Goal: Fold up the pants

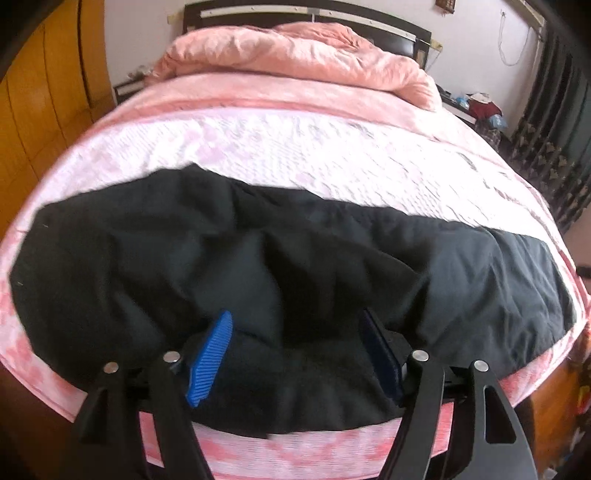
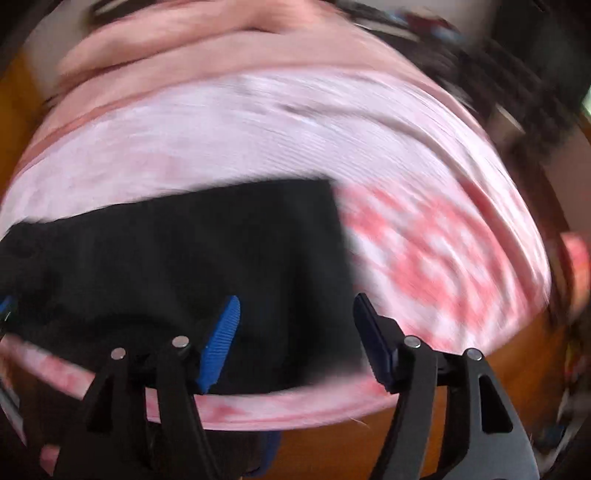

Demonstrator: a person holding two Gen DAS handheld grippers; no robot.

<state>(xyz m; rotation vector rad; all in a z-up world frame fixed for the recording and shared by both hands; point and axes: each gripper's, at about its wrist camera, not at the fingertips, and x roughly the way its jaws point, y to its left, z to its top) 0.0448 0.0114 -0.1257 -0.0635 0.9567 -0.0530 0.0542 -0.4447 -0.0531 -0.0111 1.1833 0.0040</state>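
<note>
black pants [image 1: 258, 258] lie spread across the near edge of the bed [image 1: 332, 147]. left tongs [image 1: 295, 354] gape wide around a bunched fold, gripping nothing; right tongs [image 2: 295, 339] gape too, over the leg end. risk: pinching one layer only, dragging cloth off the edge. plenty of open bedspread beyond.

Black pants [image 1: 258, 258] lie on a bed sheet [image 1: 332, 155] of pale pink with a faint blotchy pattern, turning to deeper salmon-pink blotches on white near the sheet's front edge. Beyond the pants, a plain peach-pink quilt [image 1: 295, 55] lies before a dark brown headboard [image 1: 406, 29]. The left gripper [image 1: 295, 332] is black with ribbed bright blue pads. Beside the bed stands an orange-brown wooden wardrobe [image 1: 44, 92].
</note>
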